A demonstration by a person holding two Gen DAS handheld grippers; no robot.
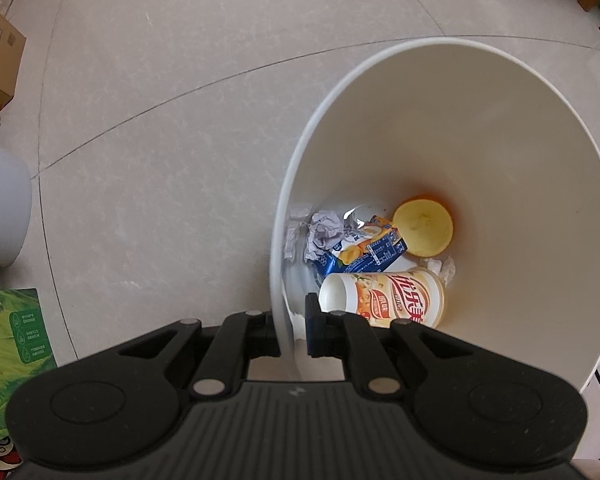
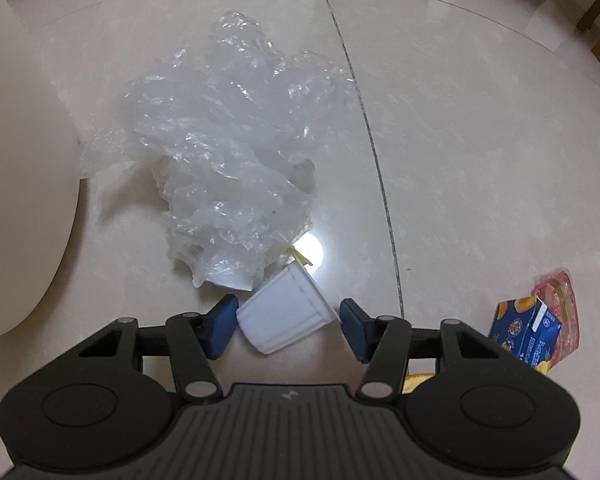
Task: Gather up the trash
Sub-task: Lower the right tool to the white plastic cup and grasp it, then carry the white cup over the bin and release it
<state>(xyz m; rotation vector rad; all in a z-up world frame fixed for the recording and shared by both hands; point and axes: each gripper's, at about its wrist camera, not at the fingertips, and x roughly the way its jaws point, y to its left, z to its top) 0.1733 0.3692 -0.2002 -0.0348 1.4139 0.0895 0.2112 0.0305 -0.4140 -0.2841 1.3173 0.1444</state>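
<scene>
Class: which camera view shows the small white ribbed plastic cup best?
The right wrist view: the small white ribbed plastic cup lies on its side on the floor, in full sight between the right hand-held gripper's fingers. The left wrist view does not show it.

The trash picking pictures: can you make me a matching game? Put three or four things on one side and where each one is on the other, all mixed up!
Things:
1. white cup
2. crumpled clear plastic
3. milk tea cup
4. blue carton

Places:
A. on its side inside the white bin
B. between the right gripper's blue pads
C. floor, far right edge
D. floor, just beyond the white cup

Pairs: 1-B, 2-D, 3-A, 4-C
</scene>
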